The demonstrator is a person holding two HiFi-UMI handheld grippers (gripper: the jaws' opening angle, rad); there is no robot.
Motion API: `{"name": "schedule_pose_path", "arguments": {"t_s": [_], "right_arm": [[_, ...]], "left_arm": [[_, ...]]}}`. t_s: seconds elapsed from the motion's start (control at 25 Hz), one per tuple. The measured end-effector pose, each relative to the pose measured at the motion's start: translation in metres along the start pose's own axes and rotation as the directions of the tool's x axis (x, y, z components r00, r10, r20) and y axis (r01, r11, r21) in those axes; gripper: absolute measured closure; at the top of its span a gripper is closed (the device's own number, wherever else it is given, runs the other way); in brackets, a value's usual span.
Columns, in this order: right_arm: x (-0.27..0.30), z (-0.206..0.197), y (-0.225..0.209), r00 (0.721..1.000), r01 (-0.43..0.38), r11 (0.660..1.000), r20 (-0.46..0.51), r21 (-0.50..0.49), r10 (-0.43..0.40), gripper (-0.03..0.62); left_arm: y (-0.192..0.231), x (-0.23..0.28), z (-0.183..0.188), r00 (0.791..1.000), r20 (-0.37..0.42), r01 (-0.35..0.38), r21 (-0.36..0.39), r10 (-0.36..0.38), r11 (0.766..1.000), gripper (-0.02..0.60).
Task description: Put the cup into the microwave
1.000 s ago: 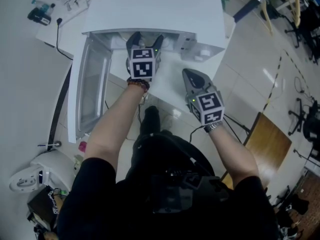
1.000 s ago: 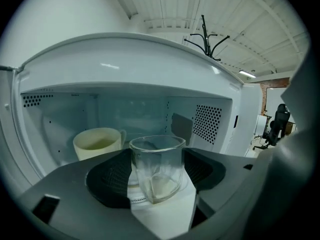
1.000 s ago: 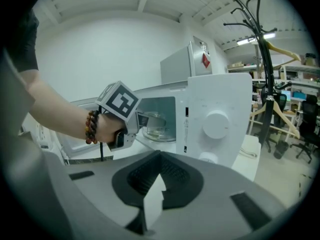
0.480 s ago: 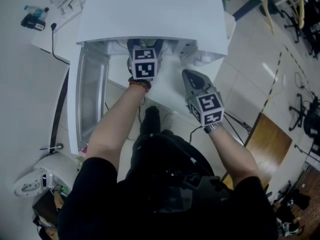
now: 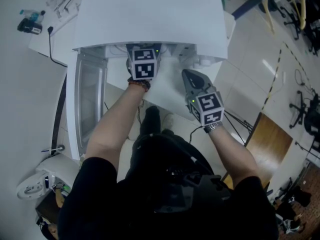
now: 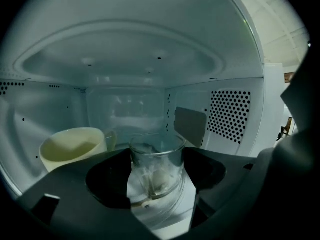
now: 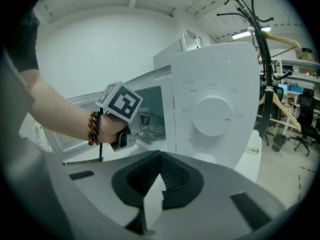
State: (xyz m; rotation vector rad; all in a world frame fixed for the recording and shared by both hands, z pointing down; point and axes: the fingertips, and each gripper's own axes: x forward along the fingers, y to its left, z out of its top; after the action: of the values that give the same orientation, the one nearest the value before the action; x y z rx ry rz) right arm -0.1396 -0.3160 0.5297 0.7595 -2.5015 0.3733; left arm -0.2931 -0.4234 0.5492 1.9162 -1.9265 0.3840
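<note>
The white microwave stands with its door swung open to the left. My left gripper reaches into the cavity, shut on a clear glass cup that stands upright between the jaws, over the turntable. In the head view only its marker cube shows, since the microwave's top hides the jaws. A cream cup sits inside at the left. My right gripper is shut and empty, hanging in front of the control panel with its round dial.
A black cable and a small dark device lie on the white table left of the microwave. A white appliance sits low at the left. A wooden board and office chairs stand to the right.
My left gripper has pushed deeper into the microwave with the glass cup, so its jaws are now hidden under the top. The right gripper has hardly shifted.
</note>
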Motion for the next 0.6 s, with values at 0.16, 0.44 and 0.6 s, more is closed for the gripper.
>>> {"name": "schedule_pose_path", "arguments": {"t_s": [0.16,0.44,0.6], "right_arm": [[0.001,0.001,-0.001,1.0,-0.001,1.0,-0.002,0.0,0.001,0.592],[0.0,0.004,0.0,1.0,-0.002,1.0,0.007,0.003,0.002,0.592],[-0.001,0.004,0.002,1.0,0.001,1.0,0.013,-0.003,0.0,0.592]], "left_arm": [[-0.002,0.002,-0.004,1.0,-0.02,0.0,0.013,0.0,1.0,0.249],[-0.003,0.001,-0.009,0.999,-0.041,-0.005,0.029,0.006,1.0,0.245],[-0.001,-0.003,-0.012,0.999,-0.048,-0.014,0.011,0.015,1.0,0.244]]}}
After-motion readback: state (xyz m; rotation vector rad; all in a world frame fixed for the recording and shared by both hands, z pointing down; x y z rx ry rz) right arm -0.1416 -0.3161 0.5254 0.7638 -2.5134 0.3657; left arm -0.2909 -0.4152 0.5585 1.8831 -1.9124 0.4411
